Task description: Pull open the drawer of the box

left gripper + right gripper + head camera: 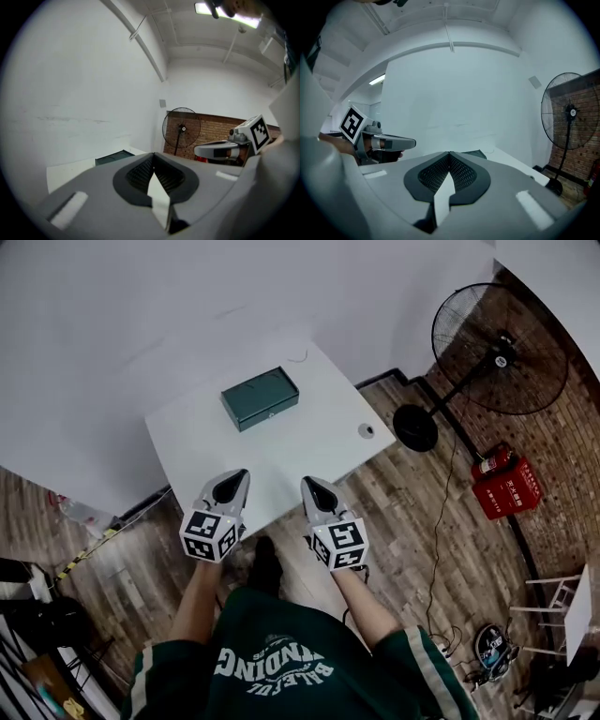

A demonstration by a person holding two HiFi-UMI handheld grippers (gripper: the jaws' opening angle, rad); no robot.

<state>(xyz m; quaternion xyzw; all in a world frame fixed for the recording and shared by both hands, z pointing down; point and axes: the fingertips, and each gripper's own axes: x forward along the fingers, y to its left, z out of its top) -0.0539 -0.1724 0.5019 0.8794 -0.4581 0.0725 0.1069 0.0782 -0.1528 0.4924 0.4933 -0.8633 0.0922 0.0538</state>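
Left gripper [241, 473] closed, empty; right gripper [307, 482] closed, empty.

The left gripper [241, 474] and right gripper [307, 482] are pale grey tapered shells with black mesh pads [461, 172], each carrying a black-and-white marker cube at its rear. Behind them is a dark green shirt [281, 652] with white lettering and, seemingly, pale-striped sleeves [419, 662].

Box [260, 397] on table [309, 456], seemingly far side
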